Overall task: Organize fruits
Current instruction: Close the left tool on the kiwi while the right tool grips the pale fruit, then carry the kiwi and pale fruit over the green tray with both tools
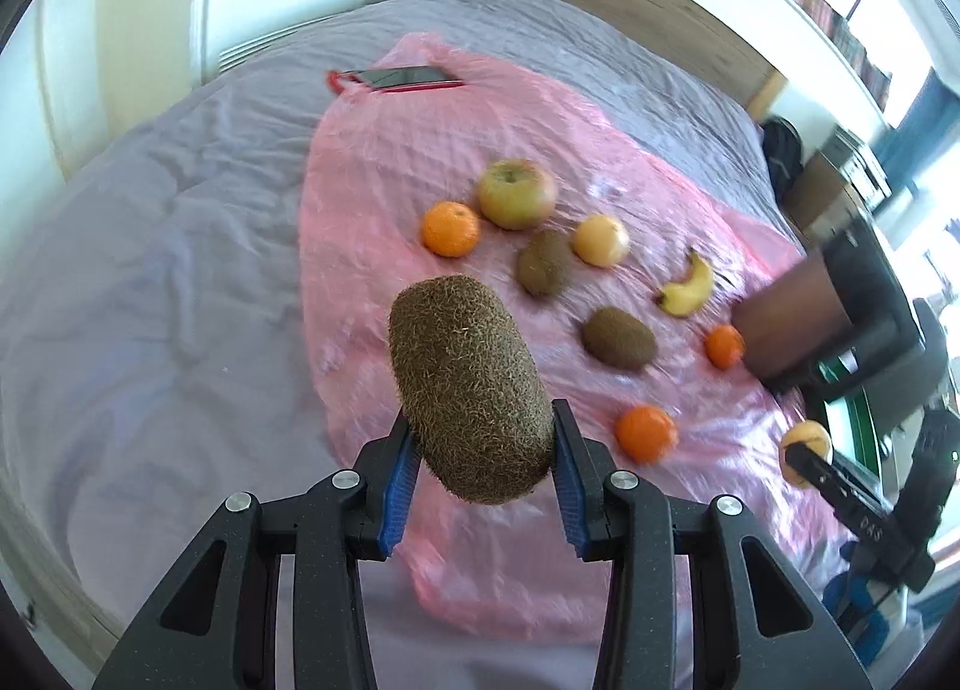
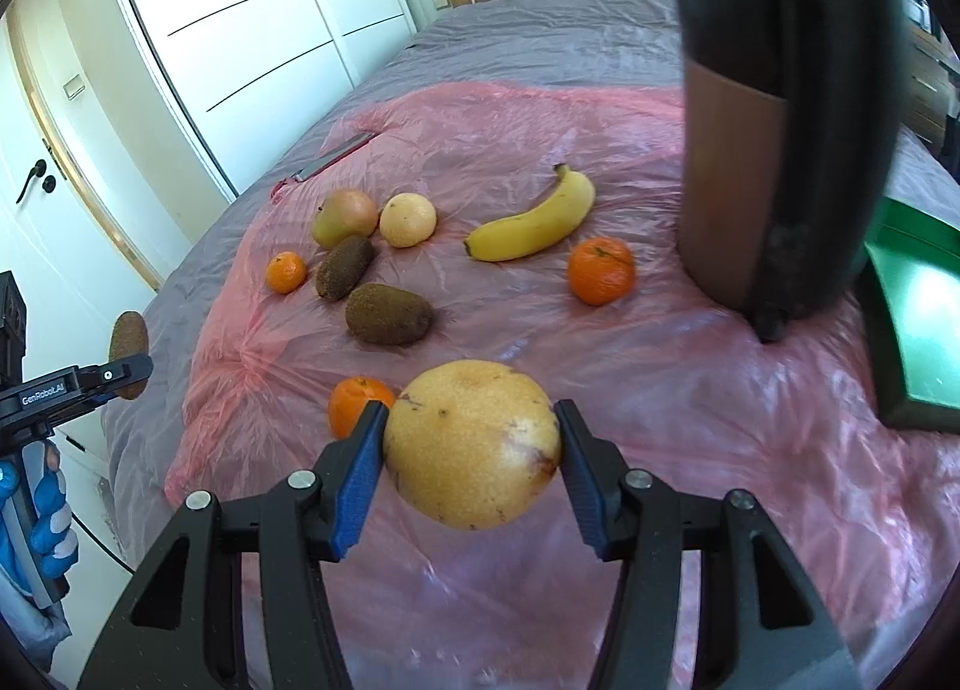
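Observation:
My left gripper is shut on a brown kiwi and holds it above the pink plastic sheet. My right gripper is shut on a round yellow pear, also held above the sheet. On the sheet lie an apple, a pale round fruit, a banana, two kiwis and three tangerines. The left gripper with its kiwi shows at the left edge of the right wrist view.
A dark cylindrical container stands on the sheet at the right, with a green tray beside it. A phone in a red case lies at the sheet's far edge. The grey bed extends left; white wardrobe doors stand behind.

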`<control>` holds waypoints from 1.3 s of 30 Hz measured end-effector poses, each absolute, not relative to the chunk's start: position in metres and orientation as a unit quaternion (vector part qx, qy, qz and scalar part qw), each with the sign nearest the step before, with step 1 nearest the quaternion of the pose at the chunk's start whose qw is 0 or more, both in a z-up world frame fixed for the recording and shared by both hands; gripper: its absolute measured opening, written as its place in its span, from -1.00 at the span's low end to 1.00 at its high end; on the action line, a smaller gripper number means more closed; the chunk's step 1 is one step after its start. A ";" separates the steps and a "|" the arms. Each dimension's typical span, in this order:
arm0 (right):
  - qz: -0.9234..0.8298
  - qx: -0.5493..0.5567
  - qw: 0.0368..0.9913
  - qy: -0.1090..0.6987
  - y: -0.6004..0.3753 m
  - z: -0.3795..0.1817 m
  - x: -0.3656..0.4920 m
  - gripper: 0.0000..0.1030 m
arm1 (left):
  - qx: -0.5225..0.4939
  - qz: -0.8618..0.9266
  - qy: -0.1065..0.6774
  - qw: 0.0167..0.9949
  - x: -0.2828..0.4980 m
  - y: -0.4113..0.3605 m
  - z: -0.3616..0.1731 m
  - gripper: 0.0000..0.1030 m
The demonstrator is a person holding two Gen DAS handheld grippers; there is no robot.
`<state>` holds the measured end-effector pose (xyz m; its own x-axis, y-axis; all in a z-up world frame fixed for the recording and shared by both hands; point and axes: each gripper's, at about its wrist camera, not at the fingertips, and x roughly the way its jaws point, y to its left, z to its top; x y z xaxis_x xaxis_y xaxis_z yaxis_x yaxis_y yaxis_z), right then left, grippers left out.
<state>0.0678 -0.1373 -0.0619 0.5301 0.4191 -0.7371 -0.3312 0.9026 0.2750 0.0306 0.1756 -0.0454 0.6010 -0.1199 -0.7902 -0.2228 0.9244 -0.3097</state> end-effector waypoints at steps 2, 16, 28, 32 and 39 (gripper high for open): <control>0.205 0.054 0.877 0.432 -0.151 -0.058 0.060 0.42 | -0.177 0.010 0.446 0.877 0.027 0.159 -0.037 -0.31; 0.107 0.094 0.903 0.405 -0.277 -0.042 0.033 0.42 | -0.089 -0.162 0.446 0.876 0.048 -0.005 0.015 -0.31; 0.018 0.138 0.920 0.366 -0.388 -0.047 0.058 0.42 | 0.004 -0.309 0.456 0.835 0.081 -0.174 0.023 -0.31; -0.010 0.149 0.923 0.355 -0.424 -0.055 0.076 0.42 | 0.027 -0.333 0.457 0.825 0.102 -0.226 0.014 -0.31; -0.038 0.142 0.926 0.349 -0.469 -0.062 0.130 0.42 | 0.054 -0.338 0.461 0.819 0.152 -0.300 -0.009 -0.31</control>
<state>0.1298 -0.4693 -0.0621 0.7540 0.0293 -0.6562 0.1688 0.9568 0.2366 0.1519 -0.2997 -0.0093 0.3459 -0.5028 -0.7922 0.6033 0.7658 -0.2227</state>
